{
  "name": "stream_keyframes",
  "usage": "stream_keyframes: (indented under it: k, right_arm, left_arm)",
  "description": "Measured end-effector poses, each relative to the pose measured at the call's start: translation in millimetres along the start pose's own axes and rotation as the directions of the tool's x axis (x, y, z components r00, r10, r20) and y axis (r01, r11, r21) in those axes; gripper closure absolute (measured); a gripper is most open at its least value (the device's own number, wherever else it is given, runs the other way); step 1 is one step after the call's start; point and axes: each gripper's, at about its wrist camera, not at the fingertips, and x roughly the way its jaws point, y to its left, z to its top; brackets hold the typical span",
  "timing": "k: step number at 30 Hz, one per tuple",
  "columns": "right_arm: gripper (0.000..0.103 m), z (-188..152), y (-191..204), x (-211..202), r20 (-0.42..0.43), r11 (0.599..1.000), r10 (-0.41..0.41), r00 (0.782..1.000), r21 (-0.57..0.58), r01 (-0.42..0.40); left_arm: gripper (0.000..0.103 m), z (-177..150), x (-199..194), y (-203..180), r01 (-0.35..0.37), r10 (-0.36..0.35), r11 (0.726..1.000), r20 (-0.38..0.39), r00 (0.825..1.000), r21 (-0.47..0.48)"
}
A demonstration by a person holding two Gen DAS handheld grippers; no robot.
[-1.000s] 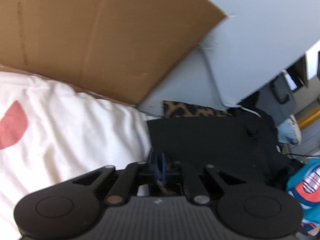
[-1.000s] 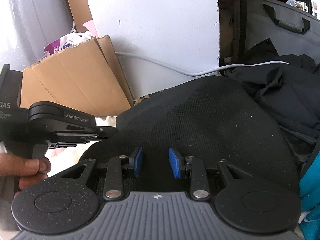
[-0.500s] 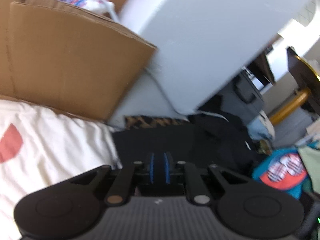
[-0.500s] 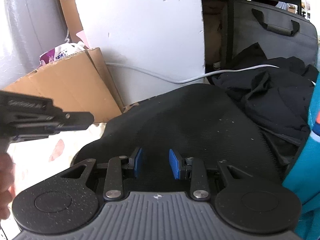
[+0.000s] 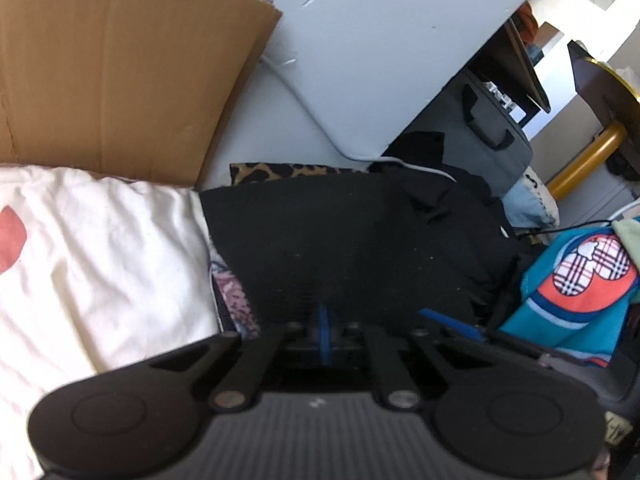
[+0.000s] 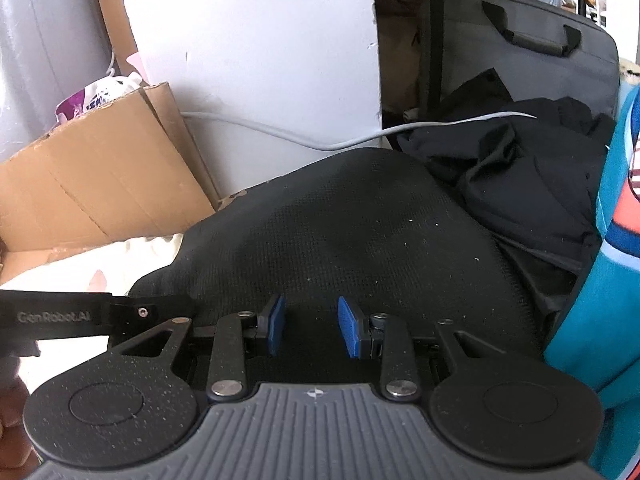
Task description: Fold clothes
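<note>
a: checking the left hand-held gripper (image 5: 324, 334): blue pads pressed together with no gap, at the near edge of the black garment (image 5: 360, 248). cannot tell whether any cloth is caught between them.

b: right hand-held gripper (image 6: 311, 330)?

a: released. blue pads (image 6: 275, 326) stand apart, low over the same black garment (image 6: 340, 236), nothing between them. in the left view its blue pad shows just right of the left unit.

b: where does the garment lie?

a: spread flat and rounded in the middle of both views. to its left, white bedding (image 5: 100, 260) with a red patch. a leopard-print cloth (image 5: 280, 172) peeks out behind its far edge. a crumpled black pile (image 6: 532, 184) touches its right side, and a teal shirt (image 5: 580, 288) with a plaid print is further right.

b: background?

a: cardboard box (image 5: 120, 80) at upper left against a white wall (image 6: 260, 60); a grey cable (image 6: 360, 140) runs along the wall base and over the dark pile. grey bag (image 6: 540, 52) with handles at upper right.

b: person?

a: fingers (image 6: 12, 412) at the lower left edge of the right view, below the left unit's body.
</note>
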Motion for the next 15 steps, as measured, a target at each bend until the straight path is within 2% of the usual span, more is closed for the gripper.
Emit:
stream_keyframes:
  k: [5,7,9,15]
  right_arm:
    - [0.066,-2,0,3,-0.008,1.0,-0.007,1.0,-0.006,0.007]
    - [0.065,-4,-3,5,-0.01,1.0,-0.014,1.0,-0.002,0.014]
    - [0.06,-6,-5,6,-0.011,1.0,-0.026,1.0,0.0,0.026]
    - [0.058,-15,-20,6,0.0,0.999,-0.045,0.999,0.006,0.045]
  left_arm:
    - [0.1,-7,6,-7,-0.041,0.041,0.996,0.004,0.999,0.073]
    - [0.1,-7,8,-7,-0.052,0.053,0.995,-0.004,0.999,0.082]
    - [0.1,-7,9,-8,-0.056,0.057,0.994,-0.006,0.998,0.093]
    - [0.1,-8,13,-9,-0.065,0.067,0.991,-0.013,0.998,0.12]
